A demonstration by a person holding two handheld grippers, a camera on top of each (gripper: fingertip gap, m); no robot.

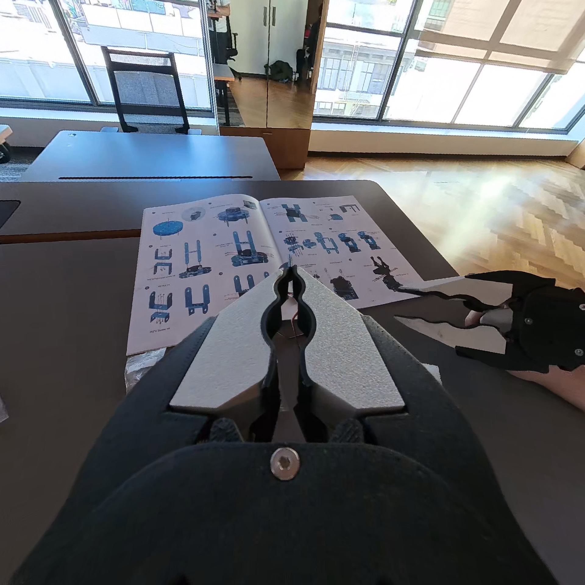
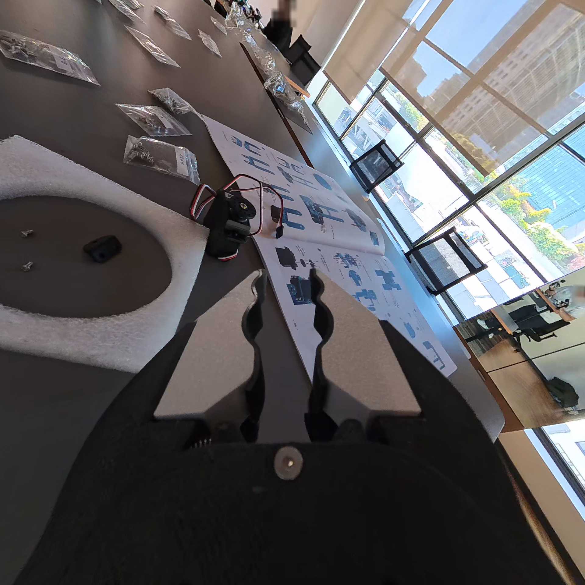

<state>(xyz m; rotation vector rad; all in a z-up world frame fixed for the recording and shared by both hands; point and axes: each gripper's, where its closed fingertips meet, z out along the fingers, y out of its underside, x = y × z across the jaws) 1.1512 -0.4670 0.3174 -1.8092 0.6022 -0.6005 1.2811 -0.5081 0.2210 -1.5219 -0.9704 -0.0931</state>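
Metal pin (image 1: 289, 259), thin and grey, pinched at the very tips of the left gripper (image 1: 288, 269), with only a short end showing. Long axis in line with the fingers, free end pointing forward, away from the camera and toward the fold of the booklet. Too small to tell whether screw or plain pin. Held by the tips alone, so probably easy to tilt or lose under an uneven squeeze.

Dark surface (image 1: 79, 285) under everything, running to a rounded corner on the right.

Open booklet (image 1: 205, 253) lying flat on it, both pages filled with blue drawings of parts.

White foam sheet (image 2: 95, 332) with a large oval cut-out, just beside the booklet's near edge.

Right gripper (image 2: 286, 273) with jaws parted and nothing between them, hovering over the near edge of the booklet, tips aimed toward the servo.

Black servo (image 2: 226, 224) standing between foam and booklet, touching the foam's corner, round horn on top. Red, white and dark leads (image 2: 202, 196) looping off it onto the page.

Clear bags of small hardware (image 2: 158, 153) spread beyond the foam.

Small black block (image 2: 102, 249) inside the cut-out, well apart from two tiny screws (image 2: 27, 233) at its left side.
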